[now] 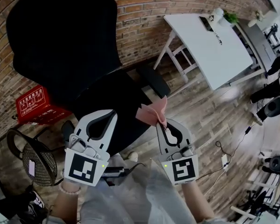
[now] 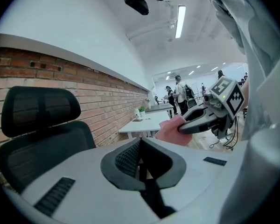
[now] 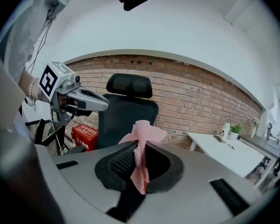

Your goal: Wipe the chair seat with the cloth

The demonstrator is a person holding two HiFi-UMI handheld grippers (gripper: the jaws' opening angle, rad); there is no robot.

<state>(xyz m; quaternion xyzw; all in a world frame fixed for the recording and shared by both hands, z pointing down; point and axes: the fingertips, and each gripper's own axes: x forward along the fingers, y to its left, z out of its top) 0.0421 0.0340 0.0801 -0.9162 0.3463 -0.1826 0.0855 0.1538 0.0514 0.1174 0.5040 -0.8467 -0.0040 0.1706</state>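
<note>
The right gripper (image 3: 139, 149) pinches the pink cloth (image 3: 143, 133) between its 2 jaws, its top sticking out above them. The left gripper (image 2: 140, 144) has its jaws together, holding nothing.

Crumpled pink cloth (image 1: 154, 112), black chair seat (image 1: 113, 99)

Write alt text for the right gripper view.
The right gripper is shut on a pink cloth, which sticks up between its jaws. Beyond stands a black office chair against a brick wall, with the left gripper at upper left, a red crate and a white table.
</note>
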